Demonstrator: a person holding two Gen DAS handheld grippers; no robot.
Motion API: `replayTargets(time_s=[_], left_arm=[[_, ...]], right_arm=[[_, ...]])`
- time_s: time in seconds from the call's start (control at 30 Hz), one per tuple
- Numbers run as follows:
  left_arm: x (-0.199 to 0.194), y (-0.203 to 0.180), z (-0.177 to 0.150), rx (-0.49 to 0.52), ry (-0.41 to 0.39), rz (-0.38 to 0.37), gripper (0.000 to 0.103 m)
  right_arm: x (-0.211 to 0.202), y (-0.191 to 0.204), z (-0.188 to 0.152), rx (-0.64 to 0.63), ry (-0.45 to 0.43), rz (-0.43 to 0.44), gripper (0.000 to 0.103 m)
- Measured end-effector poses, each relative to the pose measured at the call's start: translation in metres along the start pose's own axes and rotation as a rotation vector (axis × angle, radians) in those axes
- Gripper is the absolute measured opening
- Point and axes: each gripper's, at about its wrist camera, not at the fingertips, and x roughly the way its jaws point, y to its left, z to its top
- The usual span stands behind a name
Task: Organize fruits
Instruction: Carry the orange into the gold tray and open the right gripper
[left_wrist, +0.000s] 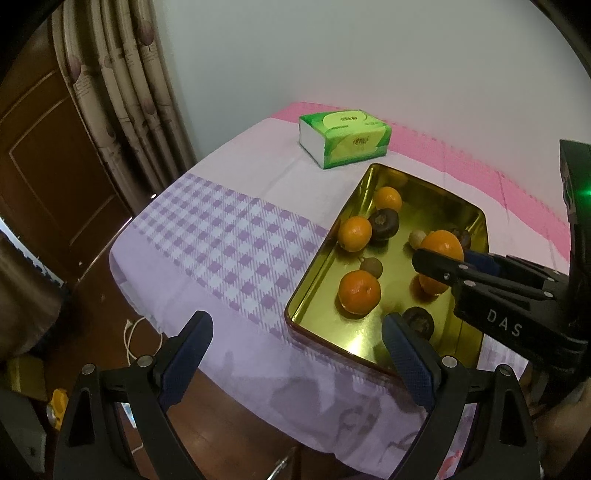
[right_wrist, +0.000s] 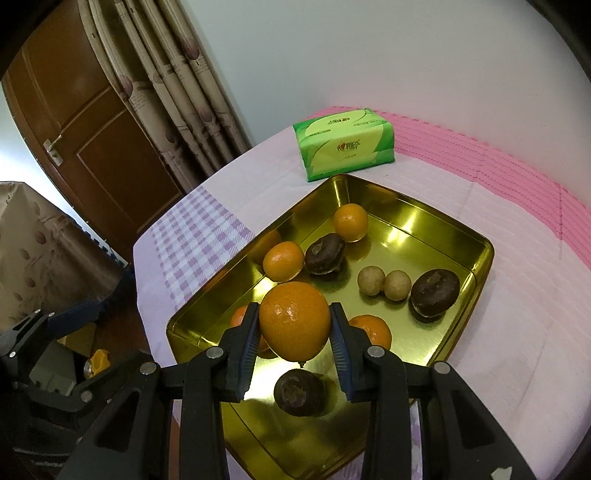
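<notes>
1. Orange and round, the large orange (right_wrist: 294, 320) sits clamped between the right gripper (right_wrist: 295, 332) pads, hanging above the gold tray (right_wrist: 484, 258).
2. Directly beneath it lie a dark fruit (right_wrist: 299, 392) and bare tray floor, so the coming move is probably straight down.
3. The left gripper (left_wrist: 295, 354) hovers spread apart, empty, just off the tray's near corner.
</notes>
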Motion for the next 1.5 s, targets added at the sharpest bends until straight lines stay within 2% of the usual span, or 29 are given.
replayTargets(time_s=[1.5], left_arm=[[0.011, -0.007, -0.002, 0.037, 0.050, 0.002, 0.093]], right_arm=[[0.013, -0.009, 0.010, 0.029, -0.001, -0.002, 0.035]])
